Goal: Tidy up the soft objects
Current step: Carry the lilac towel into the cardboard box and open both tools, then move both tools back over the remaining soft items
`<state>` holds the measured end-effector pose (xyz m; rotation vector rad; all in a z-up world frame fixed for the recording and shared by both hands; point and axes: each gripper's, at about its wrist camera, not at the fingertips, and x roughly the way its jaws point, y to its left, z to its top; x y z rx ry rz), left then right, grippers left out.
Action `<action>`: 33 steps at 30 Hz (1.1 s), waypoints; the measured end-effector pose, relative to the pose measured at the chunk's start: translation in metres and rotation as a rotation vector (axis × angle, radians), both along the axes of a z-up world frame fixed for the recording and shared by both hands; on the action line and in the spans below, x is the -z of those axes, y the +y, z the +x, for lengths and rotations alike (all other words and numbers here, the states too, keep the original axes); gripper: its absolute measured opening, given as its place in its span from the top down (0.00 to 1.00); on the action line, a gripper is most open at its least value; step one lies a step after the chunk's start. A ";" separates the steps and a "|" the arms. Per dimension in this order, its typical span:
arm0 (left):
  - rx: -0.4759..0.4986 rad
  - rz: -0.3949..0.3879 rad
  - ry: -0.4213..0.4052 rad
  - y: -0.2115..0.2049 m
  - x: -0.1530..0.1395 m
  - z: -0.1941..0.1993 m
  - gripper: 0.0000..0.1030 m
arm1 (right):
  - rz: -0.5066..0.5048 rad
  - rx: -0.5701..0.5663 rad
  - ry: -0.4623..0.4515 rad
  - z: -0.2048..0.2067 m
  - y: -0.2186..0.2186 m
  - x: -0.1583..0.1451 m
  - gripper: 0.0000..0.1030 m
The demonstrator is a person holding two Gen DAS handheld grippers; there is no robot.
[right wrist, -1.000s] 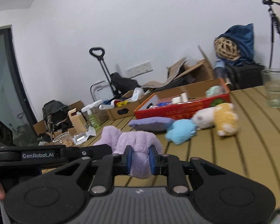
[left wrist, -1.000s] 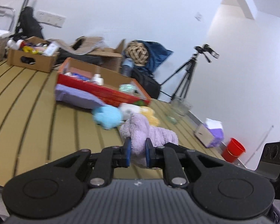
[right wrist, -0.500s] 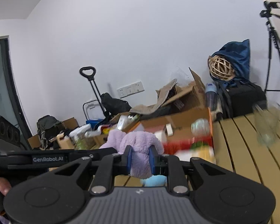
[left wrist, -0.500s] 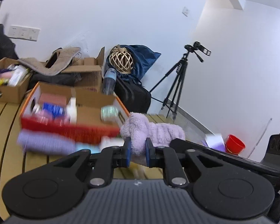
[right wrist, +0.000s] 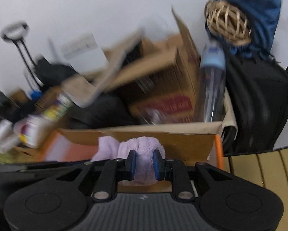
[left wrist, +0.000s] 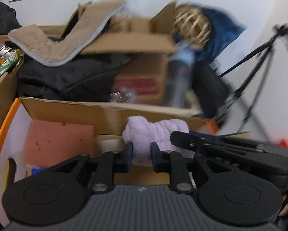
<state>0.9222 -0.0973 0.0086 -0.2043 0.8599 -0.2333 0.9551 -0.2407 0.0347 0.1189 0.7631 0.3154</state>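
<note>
Blurred boxes behind; the left gripper (left wrist: 140, 154) and right gripper (right wrist: 144, 164) both clamp the lilac plush (left wrist: 155, 132), its underside hidden.

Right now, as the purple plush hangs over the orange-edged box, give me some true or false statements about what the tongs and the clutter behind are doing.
1. Both tongs are shut on the purple plush. True: the left tongs and the right tongs each pinch it.
2. The plush lies flat on the table slats. False: it is held up in front of the orange-edged box.
3. A wicker ball sits against blue fabric. True.
4. The water bottle lies on its side. False: it stands roughly upright.
</note>
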 end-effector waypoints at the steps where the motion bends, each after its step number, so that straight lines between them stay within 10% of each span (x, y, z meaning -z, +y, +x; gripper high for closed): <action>1: -0.026 0.026 0.014 0.002 0.006 0.006 0.77 | -0.039 0.001 0.024 0.013 0.008 0.011 0.82; 4: -0.034 -0.013 0.034 0.020 0.009 0.005 0.54 | -0.038 -0.017 0.070 0.028 0.014 0.032 0.75; 13: 0.075 0.040 -0.108 0.029 -0.055 -0.059 0.44 | 0.069 0.014 0.047 -0.015 -0.015 -0.017 0.63; 24: 0.072 0.125 -0.257 0.064 -0.153 -0.225 0.23 | 0.002 0.000 -0.142 -0.194 -0.056 -0.147 0.45; 33: 0.066 -0.008 -0.429 0.113 -0.153 -0.413 0.15 | -0.048 -0.136 -0.346 -0.399 -0.049 -0.141 0.36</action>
